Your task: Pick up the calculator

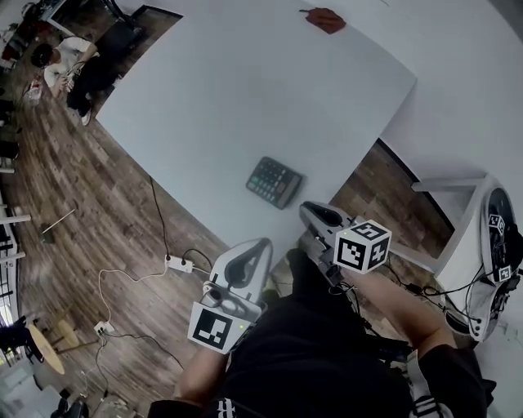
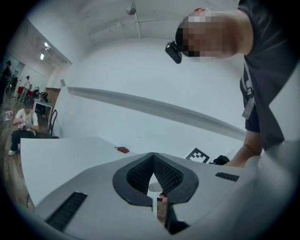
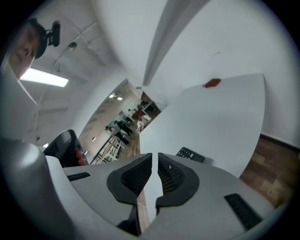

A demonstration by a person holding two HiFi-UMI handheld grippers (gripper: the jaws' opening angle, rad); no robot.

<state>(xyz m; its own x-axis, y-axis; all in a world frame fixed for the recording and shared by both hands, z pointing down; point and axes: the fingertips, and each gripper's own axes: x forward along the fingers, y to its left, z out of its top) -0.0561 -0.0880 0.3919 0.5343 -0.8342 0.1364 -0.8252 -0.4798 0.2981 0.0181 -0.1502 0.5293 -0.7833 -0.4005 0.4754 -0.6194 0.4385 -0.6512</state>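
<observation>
A smooth, matte white table (image 1: 245,90) with sharp straight edges stands on dark wood-plank floor (image 1: 98,204). One calculator (image 1: 274,181) lies flat on the table, close to its near edge. It is a dark grey rectangular slab with rows of small keys. One small red, crumpled-looking object (image 1: 325,18) lies at the table's far end, well apart from the calculator.

Two hand-held grippers of pale grey moulded plastic hover just short of the table's near edge, above the floor. Each has black ribbed pads and carries a cube with black-and-white square markers. The left gripper (image 1: 263,243) is clenched, its pad tips meeting and nothing between them. The right gripper (image 1: 310,214) is the one nearer the calculator. Its jaws are drawn together to a thin slit and hold nothing.
</observation>
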